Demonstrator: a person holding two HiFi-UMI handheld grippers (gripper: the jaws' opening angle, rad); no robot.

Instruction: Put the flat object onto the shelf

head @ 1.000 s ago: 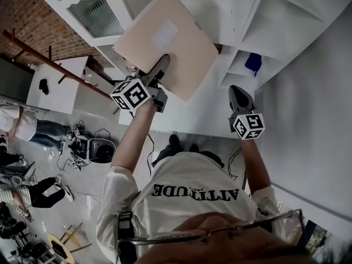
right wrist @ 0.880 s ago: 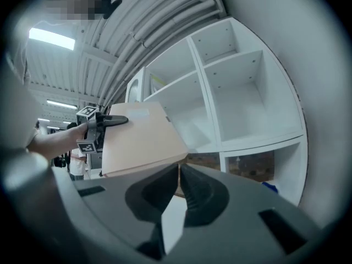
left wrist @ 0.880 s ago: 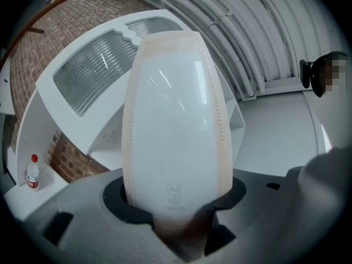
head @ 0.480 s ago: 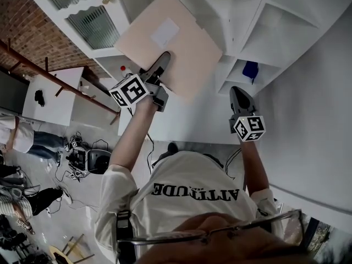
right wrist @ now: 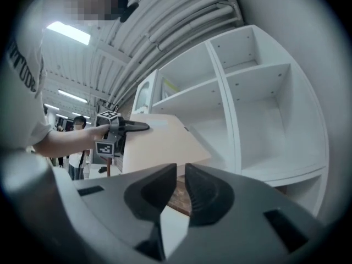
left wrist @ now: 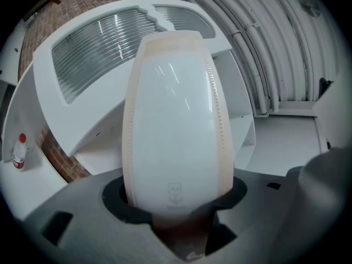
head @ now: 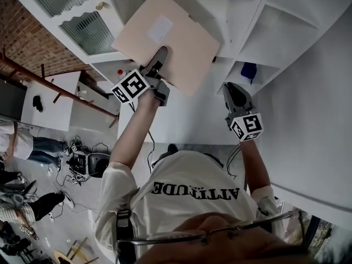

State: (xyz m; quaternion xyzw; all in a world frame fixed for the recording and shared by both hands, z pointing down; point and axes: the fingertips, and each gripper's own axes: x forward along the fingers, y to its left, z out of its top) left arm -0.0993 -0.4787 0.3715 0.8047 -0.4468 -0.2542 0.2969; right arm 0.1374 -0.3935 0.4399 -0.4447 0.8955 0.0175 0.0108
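Note:
The flat object [head: 165, 40] is a thin beige board with a white label. It is held out level in front of the white shelf [head: 275, 32]. My left gripper [head: 158, 56] is shut on its near edge, one finger lying on top. In the left gripper view the flat object [left wrist: 176, 120] fills the middle, running out from between the jaws of the left gripper [left wrist: 179, 213]. My right gripper [head: 234, 92] is shut with nothing in it, to the right of the board and apart from it. The right gripper view shows the right gripper [right wrist: 177, 188], the flat object [right wrist: 159, 139] and the shelf [right wrist: 264, 120].
A cabinet with ribbed glass doors [head: 82, 26] stands left of the shelf. A blue thing [head: 248, 70] lies in a lower compartment. A small red-capped bottle [left wrist: 19, 150] stands on a ledge at the left. People and cables are on the floor [head: 55, 164] far below left.
The left gripper has carried the flat object a little up and toward the shelf, rolling slightly. The right gripper has risen a little and stays shut.

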